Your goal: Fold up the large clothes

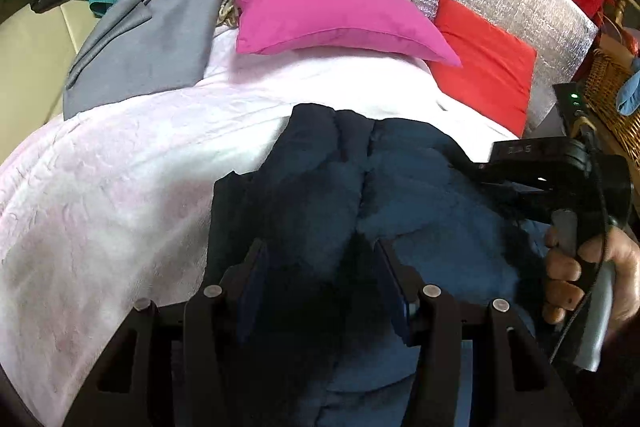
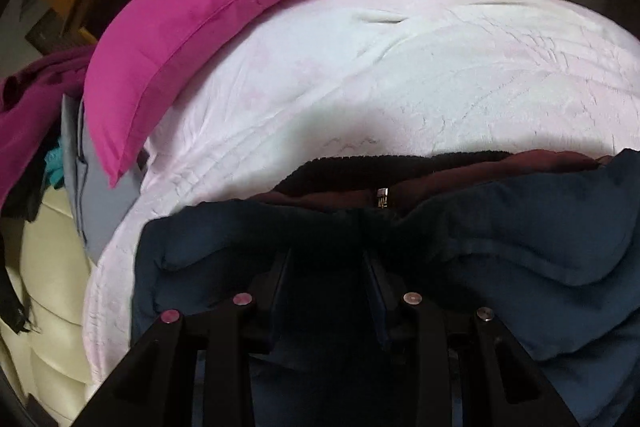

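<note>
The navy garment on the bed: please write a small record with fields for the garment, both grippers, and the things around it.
garment: navy fleece garment, lying bunched on the white bedspread
lining: dark red inside with a metal zipper pull
left gripper: fingers on either side of a fleece fold; grip not certain
right gripper: fingers sunk into navy fabric; grip not certain
right hand: holds the right gripper's handle
pillows: pink pillow, red pillow at the head of the bed
other clothes: grey garment at the bed's left edge
</note>
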Tool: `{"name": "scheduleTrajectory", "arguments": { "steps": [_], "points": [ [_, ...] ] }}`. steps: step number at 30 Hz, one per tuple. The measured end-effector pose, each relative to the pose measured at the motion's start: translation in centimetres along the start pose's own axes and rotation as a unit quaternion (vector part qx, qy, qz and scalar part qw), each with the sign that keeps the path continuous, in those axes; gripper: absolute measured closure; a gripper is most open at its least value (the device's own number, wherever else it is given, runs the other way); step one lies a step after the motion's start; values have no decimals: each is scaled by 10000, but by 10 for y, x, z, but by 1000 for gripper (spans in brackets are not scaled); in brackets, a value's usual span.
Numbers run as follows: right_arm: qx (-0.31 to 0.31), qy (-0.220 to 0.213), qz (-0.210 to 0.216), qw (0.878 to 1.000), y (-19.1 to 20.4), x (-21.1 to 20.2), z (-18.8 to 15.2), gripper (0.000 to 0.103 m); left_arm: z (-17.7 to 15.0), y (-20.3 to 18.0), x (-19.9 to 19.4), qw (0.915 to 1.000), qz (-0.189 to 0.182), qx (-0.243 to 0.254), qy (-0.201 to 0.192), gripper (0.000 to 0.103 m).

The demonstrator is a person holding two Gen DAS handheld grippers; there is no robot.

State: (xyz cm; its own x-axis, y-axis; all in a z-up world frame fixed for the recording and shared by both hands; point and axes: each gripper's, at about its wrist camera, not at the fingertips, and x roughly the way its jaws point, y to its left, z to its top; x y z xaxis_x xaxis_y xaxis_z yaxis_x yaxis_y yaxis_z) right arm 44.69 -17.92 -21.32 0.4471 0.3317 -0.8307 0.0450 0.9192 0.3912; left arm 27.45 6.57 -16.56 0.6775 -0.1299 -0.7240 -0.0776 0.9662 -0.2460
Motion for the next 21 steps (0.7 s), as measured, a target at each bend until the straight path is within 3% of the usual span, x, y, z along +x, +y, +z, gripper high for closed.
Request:
{"name": "scheduleTrajectory", "arguments": {
  "steps": [5,9,14,17,21],
  "points": [
    [364,-368,542,9972,-22,-44,-7,65,1,4,-5,10000,-27,-50,-25,48],
    [419,-761,193,9960,-53,-86,-17,65,-1,1,-14,9999,-108,12,-95,48],
    [879,-653,-241,9937,-97,-78,-19,65,-5,-16,-12,9992,-132,388,0,48],
    [1110,-333,-95,9932,-119,-58,-21,64,-7,-22,1,9978,105,618,237,47],
    [1075,-426,57,9933,-117,-72,-27,64,-6,-26,1,9968,163,748,239,47]
  ]
}}
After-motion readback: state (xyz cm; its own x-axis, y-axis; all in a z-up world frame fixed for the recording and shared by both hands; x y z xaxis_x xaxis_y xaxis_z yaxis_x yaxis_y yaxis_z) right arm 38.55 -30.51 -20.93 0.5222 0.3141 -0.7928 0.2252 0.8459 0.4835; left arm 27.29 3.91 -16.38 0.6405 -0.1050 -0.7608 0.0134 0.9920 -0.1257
